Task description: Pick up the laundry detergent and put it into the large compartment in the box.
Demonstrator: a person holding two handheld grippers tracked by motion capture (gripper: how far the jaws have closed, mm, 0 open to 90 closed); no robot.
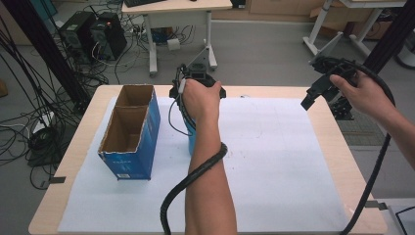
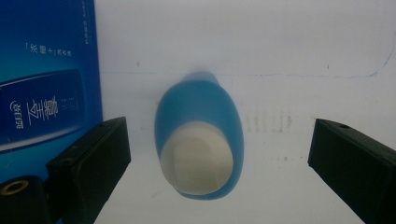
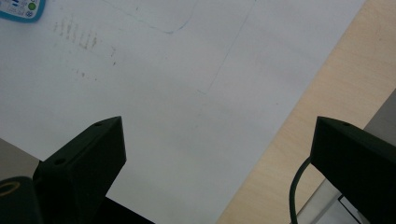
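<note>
A blue bottle (image 2: 198, 116) with a cream top stands upright on the white paper (image 1: 274, 161). It is seen from above in the left gripper view. My left gripper (image 2: 219, 165) hangs over it, open, with one jaw on each side and neither touching it. In the high view the hand and left gripper (image 1: 196, 73) cover most of the bottle (image 1: 191, 141). My right gripper (image 1: 315, 93) is held in the air over the table's right edge. Its jaws stand open over bare paper, as the right gripper (image 3: 219, 163) view shows.
A blue cardboard box (image 1: 129, 129) with an open top and two compartments stands left of the bottle, close to the left jaw (image 2: 46, 84). The wooden table edge (image 3: 327, 93) runs along the right. Cables trail from both grippers.
</note>
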